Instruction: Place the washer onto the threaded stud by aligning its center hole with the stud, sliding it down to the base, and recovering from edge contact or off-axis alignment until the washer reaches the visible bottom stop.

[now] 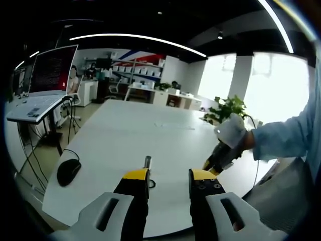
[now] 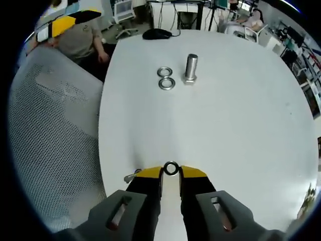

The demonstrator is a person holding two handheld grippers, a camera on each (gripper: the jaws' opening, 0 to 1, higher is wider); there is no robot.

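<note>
In the right gripper view, a grey mesh chair (image 2: 55, 135) stood at the left beside the white table (image 2: 225, 130). Two loose washers (image 2: 165, 78) lay touching each other on the table, just left of the threaded stud (image 2: 190, 68), which stood upright on its hex base, bare of washers. Nearer the camera, the right gripper (image 2: 171, 170) had its yellow-tipped jaws drawn close on a washer (image 2: 171, 168), held on edge between the tips above the table. In the left gripper view, a black mouse (image 1: 67, 170) lay at the table's left edge. The left gripper (image 1: 169, 175) had its jaws parted, holding nothing, the stud standing just beyond its left jaw. At the right, a gloved hand (image 1: 231, 131) gripped the other tool.
</note>
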